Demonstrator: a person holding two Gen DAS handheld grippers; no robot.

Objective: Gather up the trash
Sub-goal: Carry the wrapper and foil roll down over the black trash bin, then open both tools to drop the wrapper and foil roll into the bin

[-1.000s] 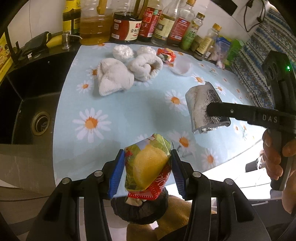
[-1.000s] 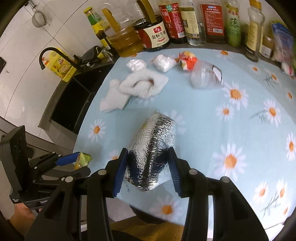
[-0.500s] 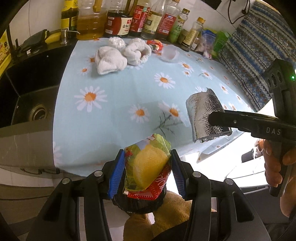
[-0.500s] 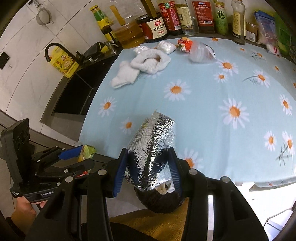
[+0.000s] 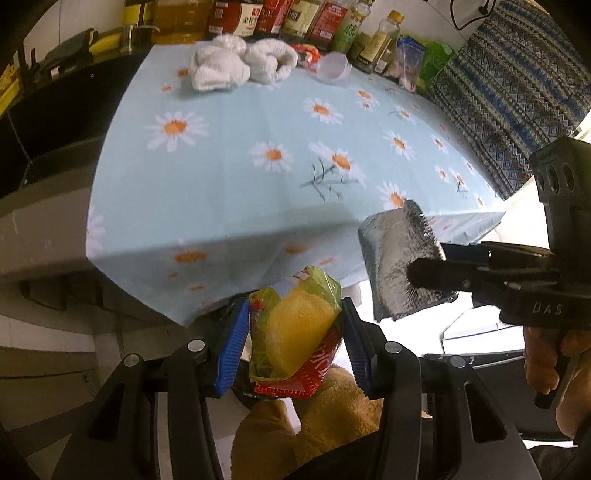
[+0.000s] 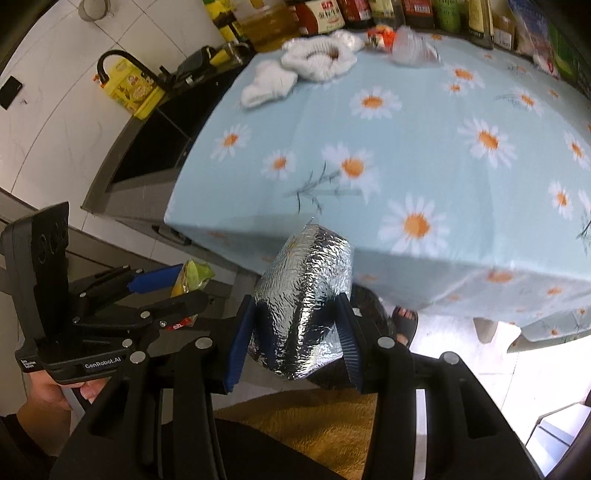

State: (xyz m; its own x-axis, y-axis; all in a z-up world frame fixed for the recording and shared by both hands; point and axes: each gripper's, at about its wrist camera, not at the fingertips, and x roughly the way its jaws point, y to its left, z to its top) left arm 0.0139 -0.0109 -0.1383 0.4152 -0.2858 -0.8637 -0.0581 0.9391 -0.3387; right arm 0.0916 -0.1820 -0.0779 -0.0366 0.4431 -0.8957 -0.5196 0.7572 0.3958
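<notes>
My left gripper (image 5: 293,338) is shut on a yellow, green and red snack wrapper (image 5: 291,332), held below the front edge of the daisy tablecloth (image 5: 240,155). My right gripper (image 6: 295,325) is shut on a crumpled silver foil bag (image 6: 303,295), also off the table's front edge. Each shows in the other's view: the foil bag (image 5: 399,262) to the right, the wrapper (image 6: 192,277) to the left. A black bin rim (image 6: 365,299) peeks out under the foil bag. A red wrapper (image 5: 308,55) and a clear plastic cup (image 5: 334,68) lie at the table's far side.
White towels (image 5: 240,66) lie at the far side of the table. Sauce and oil bottles (image 5: 295,18) line the back wall. A dark sink (image 5: 48,122) is left of the table. A patterned cloth (image 5: 509,99) hangs at the right. A sandalled foot (image 6: 404,317) stands on the floor.
Both grippers have drawn back and down from over the table to below its front edge, each still holding its piece of trash.
</notes>
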